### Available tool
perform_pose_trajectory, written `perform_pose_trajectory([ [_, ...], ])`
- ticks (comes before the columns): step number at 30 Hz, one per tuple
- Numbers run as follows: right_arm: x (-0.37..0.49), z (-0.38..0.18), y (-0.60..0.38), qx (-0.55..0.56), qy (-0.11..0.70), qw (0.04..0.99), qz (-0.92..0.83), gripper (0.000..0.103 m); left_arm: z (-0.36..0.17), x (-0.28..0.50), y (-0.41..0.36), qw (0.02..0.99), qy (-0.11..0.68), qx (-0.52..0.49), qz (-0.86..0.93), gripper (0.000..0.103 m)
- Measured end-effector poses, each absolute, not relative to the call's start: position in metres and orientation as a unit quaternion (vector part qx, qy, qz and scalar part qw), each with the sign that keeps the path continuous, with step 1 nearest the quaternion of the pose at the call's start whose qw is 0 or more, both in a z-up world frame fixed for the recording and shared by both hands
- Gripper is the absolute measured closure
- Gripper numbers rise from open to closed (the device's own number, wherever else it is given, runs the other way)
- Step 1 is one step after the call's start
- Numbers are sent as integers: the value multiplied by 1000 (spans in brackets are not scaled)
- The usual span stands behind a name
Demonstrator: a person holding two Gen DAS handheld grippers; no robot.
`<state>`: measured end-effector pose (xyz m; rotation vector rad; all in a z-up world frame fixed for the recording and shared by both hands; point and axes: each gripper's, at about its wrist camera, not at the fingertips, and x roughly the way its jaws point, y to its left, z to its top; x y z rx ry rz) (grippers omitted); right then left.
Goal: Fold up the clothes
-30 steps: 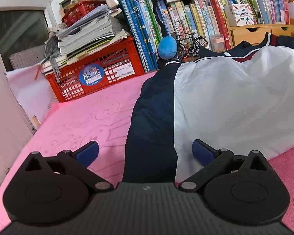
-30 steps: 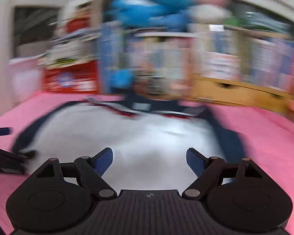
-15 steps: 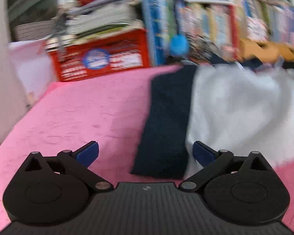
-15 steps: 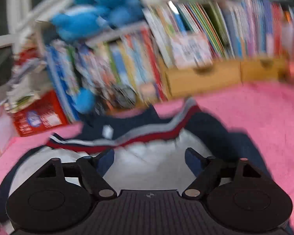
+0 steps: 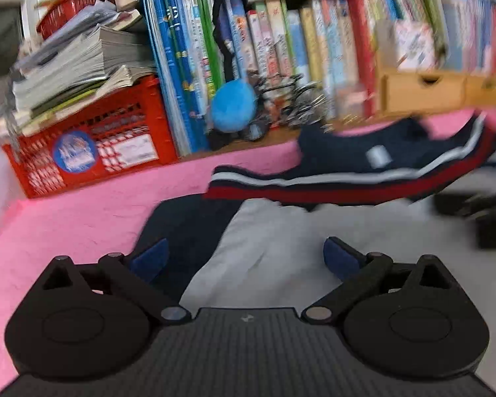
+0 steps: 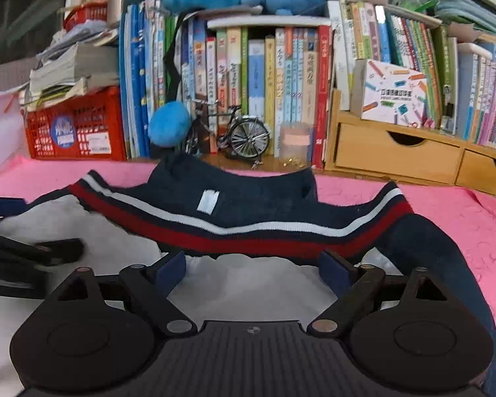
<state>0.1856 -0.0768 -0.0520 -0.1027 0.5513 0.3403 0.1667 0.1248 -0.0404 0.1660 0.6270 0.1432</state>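
A navy and white jacket (image 6: 254,284) lies spread on the pink cloth, its lining up and its collar (image 6: 248,228), striped red and white, toward the bookshelf. My right gripper (image 6: 253,269) hovers over the white lining just short of the collar; its jaws are opening and nothing is between them. My left gripper (image 5: 244,258) stands open above the jacket (image 5: 281,248) near its left navy edge, holding nothing. The right view shows the left gripper (image 6: 23,231) at the far left; the left view shows the right gripper (image 5: 479,208) blurred at the right.
A pink cloth (image 6: 446,205) covers the table. Along the back stand a red crate (image 6: 72,129) stacked with papers, rows of books (image 6: 264,89), a blue plush ball (image 6: 168,124), a small bicycle model (image 6: 241,135) and wooden drawers (image 6: 396,152).
Both grippers have moved up along the jacket toward its collar, the left one also swinging right from the sleeve's lower end. The right jaws stand a little wider.
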Motion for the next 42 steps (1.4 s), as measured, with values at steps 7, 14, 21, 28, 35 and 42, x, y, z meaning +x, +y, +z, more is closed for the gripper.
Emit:
perform_pose_trajectory([
  [7,186,-53,-76,-179,246,941,145,1,-47,171,153,939,339,-4,59,0],
  [14,203,-46,-154,-35,287,945,151,1,-46,171,151,939,341,-3,51,0],
  [21,105,-31,-98,-148,215,946,190,0,-45,172,152,938,343,-4,55,0],
  [28,87,-51,-143,-141,268,946,116,0,-45,172,153,937,344,-6,59,0],
  [35,30,-26,-250,131,284,950,28,0,-24,117,147,936,339,7,91,0],
  [42,-69,-44,-220,104,243,964,41,0,14,-13,111,942,325,-5,79,0],
])
